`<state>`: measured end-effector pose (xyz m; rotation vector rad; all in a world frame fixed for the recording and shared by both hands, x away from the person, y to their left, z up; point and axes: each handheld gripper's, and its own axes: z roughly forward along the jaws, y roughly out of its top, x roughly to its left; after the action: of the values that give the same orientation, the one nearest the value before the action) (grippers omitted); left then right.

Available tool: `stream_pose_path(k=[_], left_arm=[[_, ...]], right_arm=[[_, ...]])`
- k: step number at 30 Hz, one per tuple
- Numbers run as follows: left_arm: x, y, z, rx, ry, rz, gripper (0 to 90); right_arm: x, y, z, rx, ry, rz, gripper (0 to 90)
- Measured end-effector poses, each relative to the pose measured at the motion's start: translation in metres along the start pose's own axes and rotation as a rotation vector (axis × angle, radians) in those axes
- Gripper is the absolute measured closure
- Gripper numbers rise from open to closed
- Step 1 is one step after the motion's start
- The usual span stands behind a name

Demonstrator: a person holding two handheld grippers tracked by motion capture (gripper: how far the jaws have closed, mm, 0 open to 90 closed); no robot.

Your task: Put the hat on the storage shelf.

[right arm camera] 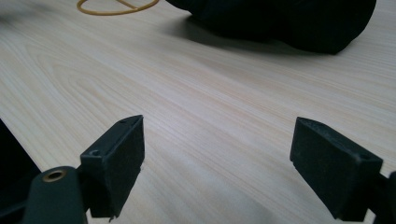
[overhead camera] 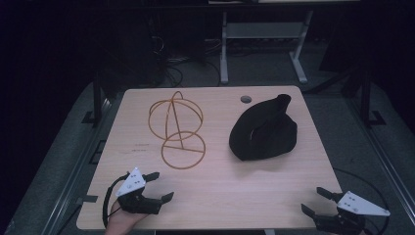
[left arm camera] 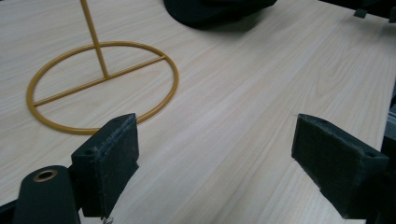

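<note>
Stand: gold wire hat stand (overhead camera: 177, 129) sits upright on the left half of the bench (overhead camera: 220, 191), its flat ring base down and the round wire cage up top, so a cap could be dropped over it from above.
Cap: black cap (overhead camera: 264, 129) lies crumpled on the right half of the bench, well apart from the stand and not yet on it.
Left gripper: left gripper (overhead camera: 155, 186) rests near the front left edge, close to the stand's ring base (left arm camera: 100, 86); jaws spread wide with nothing between them, likely placed to steady the stand.
Right gripper: right gripper (overhead camera: 317, 200) sits at the front right corner, its jaws also wide apart and holding nothing; it faces the cap (right arm camera: 289, 21), so I judge it the one to fetch it.
Step in hand: both grippers look parked at the near edge, neither touching anything.
Risk: soft cloth may sag or fold when pinched at one spot.
</note>
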<state>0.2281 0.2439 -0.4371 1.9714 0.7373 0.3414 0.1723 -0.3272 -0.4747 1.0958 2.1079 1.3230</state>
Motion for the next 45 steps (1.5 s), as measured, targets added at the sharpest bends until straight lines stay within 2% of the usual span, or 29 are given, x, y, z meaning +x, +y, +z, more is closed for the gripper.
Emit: stream_pose_path(k=[9,17,24,33,36,45], left_arm=[[-0.010,0.014,0.019,0.017,-0.053,0.008,14.1],[-0.022,0.029,0.039,0.022,-0.096,0.052,14.1],[-0.028,0.043,0.052,0.009,-0.115,0.068,14.2],[-0.041,0.067,0.083,0.004,-0.158,0.106,14.4],[-0.045,0.076,0.095,0.010,-0.172,0.132,14.5],[-0.056,0.104,0.129,0.000,-0.203,0.157,14.7]], right_arm=[[-0.002,0.000,-0.001,-0.013,0.009,0.018,16.6],[-0.003,0.000,-0.005,-0.034,-0.001,0.026,16.6],[-0.001,0.002,-0.004,-0.033,0.006,0.025,16.4],[-0.001,0.003,-0.003,-0.036,0.008,0.021,16.3],[-0.001,0.003,-0.003,-0.035,0.010,0.021,16.2],[-0.002,0.005,-0.004,-0.045,0.012,0.024,16.1]])
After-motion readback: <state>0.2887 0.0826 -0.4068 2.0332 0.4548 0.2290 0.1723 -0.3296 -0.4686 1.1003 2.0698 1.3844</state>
